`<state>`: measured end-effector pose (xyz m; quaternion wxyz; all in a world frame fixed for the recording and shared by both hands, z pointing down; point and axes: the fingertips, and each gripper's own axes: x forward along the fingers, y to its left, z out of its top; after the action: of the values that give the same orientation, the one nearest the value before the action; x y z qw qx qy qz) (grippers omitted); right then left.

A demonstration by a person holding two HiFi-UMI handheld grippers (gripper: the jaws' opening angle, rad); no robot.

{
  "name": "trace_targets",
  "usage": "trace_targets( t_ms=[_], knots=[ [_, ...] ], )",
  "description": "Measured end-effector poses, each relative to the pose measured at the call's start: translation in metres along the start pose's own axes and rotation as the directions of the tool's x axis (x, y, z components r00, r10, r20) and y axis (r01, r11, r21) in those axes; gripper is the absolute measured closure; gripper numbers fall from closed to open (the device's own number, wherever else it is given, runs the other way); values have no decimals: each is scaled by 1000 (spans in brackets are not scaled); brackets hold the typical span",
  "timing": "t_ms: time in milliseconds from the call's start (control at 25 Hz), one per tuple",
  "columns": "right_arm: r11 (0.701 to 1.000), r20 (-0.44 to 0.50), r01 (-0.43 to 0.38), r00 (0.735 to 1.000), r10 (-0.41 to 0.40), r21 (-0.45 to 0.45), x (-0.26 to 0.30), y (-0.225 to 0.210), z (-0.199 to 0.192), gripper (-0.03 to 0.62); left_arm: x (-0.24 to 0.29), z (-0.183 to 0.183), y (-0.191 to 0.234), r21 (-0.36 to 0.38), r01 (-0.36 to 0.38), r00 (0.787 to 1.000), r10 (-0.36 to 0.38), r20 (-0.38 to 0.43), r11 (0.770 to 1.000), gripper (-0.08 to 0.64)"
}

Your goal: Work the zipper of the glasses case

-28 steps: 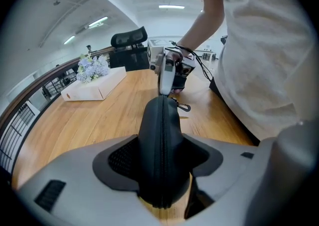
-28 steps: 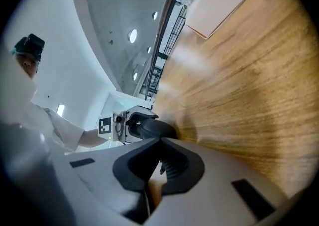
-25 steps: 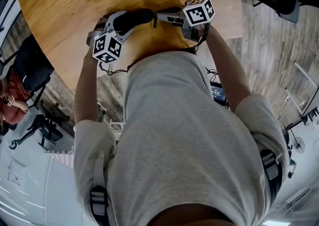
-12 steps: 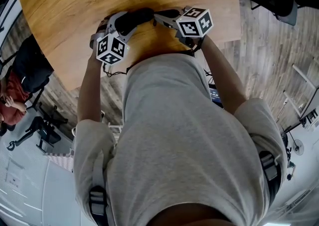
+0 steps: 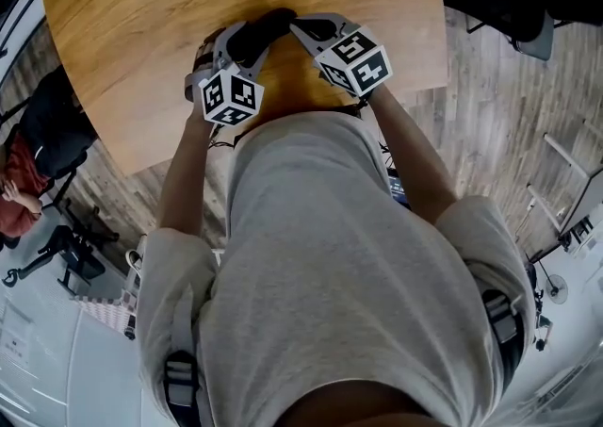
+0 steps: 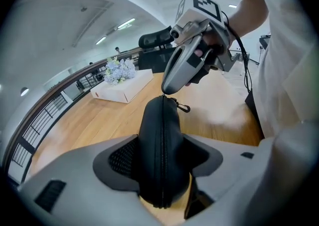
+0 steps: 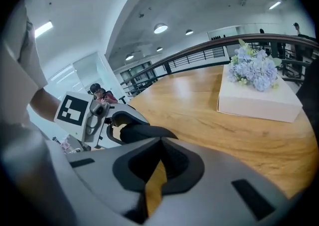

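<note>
A round wooden table (image 5: 141,39) fills the upper part of the head view, with grey plank flooring around it, and the far side of the table carries a white box (image 7: 256,103) topped with pale blue flowers (image 7: 254,68). The left gripper (image 6: 162,170) has its jaws spread wide around the black glasses case (image 6: 162,155). Its dark textured pads (image 6: 122,160) press against the two sides of the case, so the case is clamped edge-on. The closed zipper (image 6: 160,135) runs straight down the middle of the case, toward the camera. The right gripper (image 7: 160,140) has its jaws pressed together, their tips meeting at the far end of the case, where the zipper line ends. Whether the zipper pull sits between those tips cannot be made out. A small clip (image 6: 183,106) hangs off the case just beside that end. In the head view the case (image 5: 264,29) sits between the two grippers, over the near part of the table, just in front of the person's grey shirt (image 5: 330,274).
</note>
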<state>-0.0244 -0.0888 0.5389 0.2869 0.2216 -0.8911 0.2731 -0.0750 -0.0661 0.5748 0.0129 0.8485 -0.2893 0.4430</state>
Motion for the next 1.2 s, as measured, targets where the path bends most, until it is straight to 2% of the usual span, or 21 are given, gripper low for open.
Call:
trace_targets(
  t_ms=[200,320,480,560,720,880,1080,1200],
  knots=[
    [999,9,25,1000,-25,-22,-3,5,7,568,2,9,2,-14,-15,1000,15,6,1000,282],
    [998,10,51,999,-51,-29,-4,-1,7,568,-3,16,3,-19,-23,999,23,40,1000,282],
    [997,16,65,998,-64,-32,-5,-6,10,568,-12,25,7,20,-53,995,51,85,998,282],
    [997,19,67,998,-66,-31,-5,-5,11,568,-14,25,8,22,-68,995,66,78,997,282],
    [997,22,59,998,-58,-43,-4,7,15,568,-11,25,9,-22,-77,996,78,45,997,282],
    [997,27,60,998,-59,-52,-2,10,18,568,-9,27,9,-48,-76,996,78,49,996,282],
    [996,31,79,996,-78,-46,-7,0,17,568,-17,41,8,-46,-55,990,61,129,997,282],
    [997,31,67,997,-66,-35,-7,1,17,568,-20,43,8,-22,-69,989,72,131,997,282]
  ],
)
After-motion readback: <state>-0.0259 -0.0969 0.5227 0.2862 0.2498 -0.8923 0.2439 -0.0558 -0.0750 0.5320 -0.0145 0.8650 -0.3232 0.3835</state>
